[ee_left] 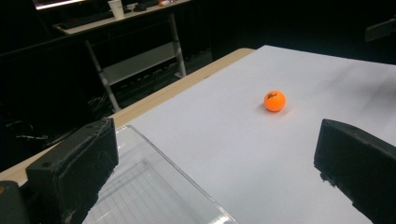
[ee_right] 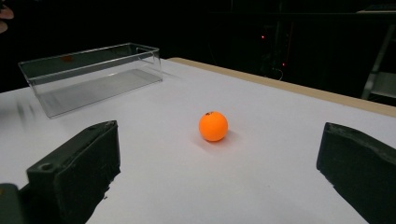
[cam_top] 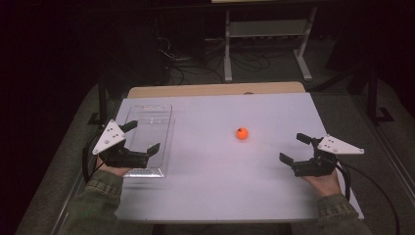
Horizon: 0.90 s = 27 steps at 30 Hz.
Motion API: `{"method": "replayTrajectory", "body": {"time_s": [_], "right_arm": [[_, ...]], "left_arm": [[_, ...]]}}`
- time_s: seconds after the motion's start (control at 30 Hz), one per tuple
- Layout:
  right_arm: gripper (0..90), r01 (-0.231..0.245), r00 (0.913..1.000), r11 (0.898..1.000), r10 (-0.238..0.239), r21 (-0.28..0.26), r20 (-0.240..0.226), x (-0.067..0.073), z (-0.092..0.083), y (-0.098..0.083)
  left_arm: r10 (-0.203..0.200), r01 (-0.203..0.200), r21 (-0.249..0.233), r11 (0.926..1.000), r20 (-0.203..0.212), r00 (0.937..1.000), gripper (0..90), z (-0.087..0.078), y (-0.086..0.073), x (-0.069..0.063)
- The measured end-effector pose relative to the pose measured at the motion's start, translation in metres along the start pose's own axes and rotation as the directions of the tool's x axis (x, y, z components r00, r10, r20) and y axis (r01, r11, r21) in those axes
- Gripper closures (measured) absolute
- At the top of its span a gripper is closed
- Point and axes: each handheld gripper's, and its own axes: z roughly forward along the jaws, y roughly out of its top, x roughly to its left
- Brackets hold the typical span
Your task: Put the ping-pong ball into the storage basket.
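Picking up the orange ball [cam_top: 242,133] falls to the right gripper [cam_top: 294,148], jaws wide and empty, ball at its 11 o'clock on the tabletop [cam_top: 220,186]; straddle it squarely (it rolls). The left gripper [cam_top: 141,136], also spread, hovers over the clear tray [cam_top: 166,122].

Orange ball [cam_top: 242,133], clear plastic box [cam_top: 149,128], white table [cam_top: 215,176], black claws
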Motion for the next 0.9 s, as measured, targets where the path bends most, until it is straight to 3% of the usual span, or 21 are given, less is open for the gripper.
{"method": "replayTrajectory", "body": {"time_s": [0.9], "right_arm": [[0.0,0.002,1.0000,1.000,-0.002,-0.001,-0.004,0.000,0.000,0.000]], "left_arm": [[0.047,-0.049,0.045,0.9978,0.049,0.9977,0.0,0.022,0.023,-0.002]]}}
